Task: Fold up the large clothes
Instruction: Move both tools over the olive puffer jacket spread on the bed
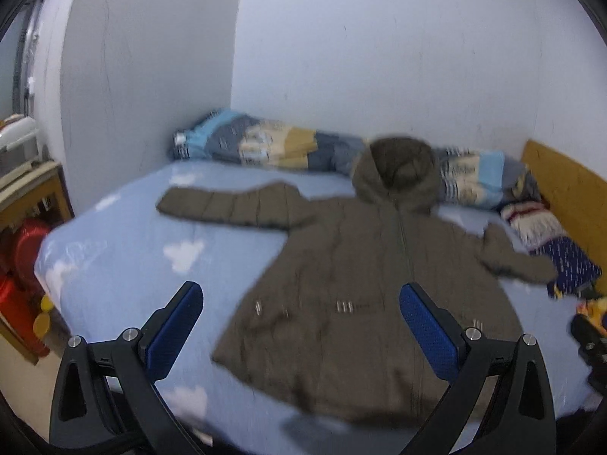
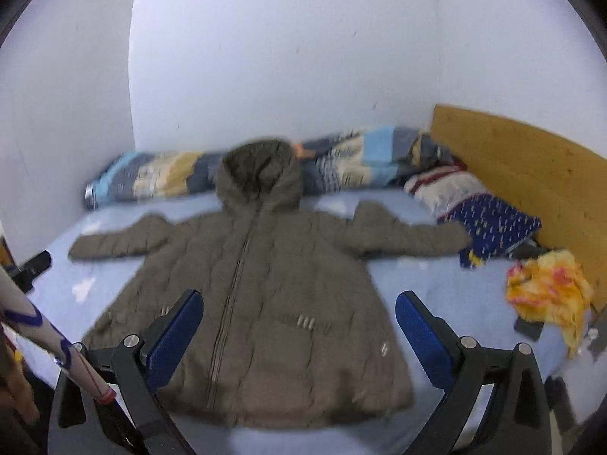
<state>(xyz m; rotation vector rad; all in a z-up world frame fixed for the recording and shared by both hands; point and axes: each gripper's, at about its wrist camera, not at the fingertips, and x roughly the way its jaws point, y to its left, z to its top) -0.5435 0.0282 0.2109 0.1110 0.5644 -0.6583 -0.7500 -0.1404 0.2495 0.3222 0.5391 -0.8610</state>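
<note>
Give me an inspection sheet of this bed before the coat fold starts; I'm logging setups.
Surface: light blue cloud-print bedsheet, flat.
Job's things: brown quilted hooded coat spread face up, zipped, sleeves out.
Clutter: rolled patchwork quilt along wall; navy patterned cloth at right cuff; yellow-red crumpled fabric.
Grippers: left claw open, empty; right claw open, empty.
Cables: nothing seen.
Surroundings: white walls; wooden headboard; red plastic item beside bed.

Plain white walls [image 2: 284, 57] meet in a corner behind a bed [image 1: 125, 250] covered by a light blue sheet with white clouds. A wooden headboard [image 2: 531, 174] stands at its right end, and a wooden cabinet [image 1: 34, 197] stands left of the bed.
</note>
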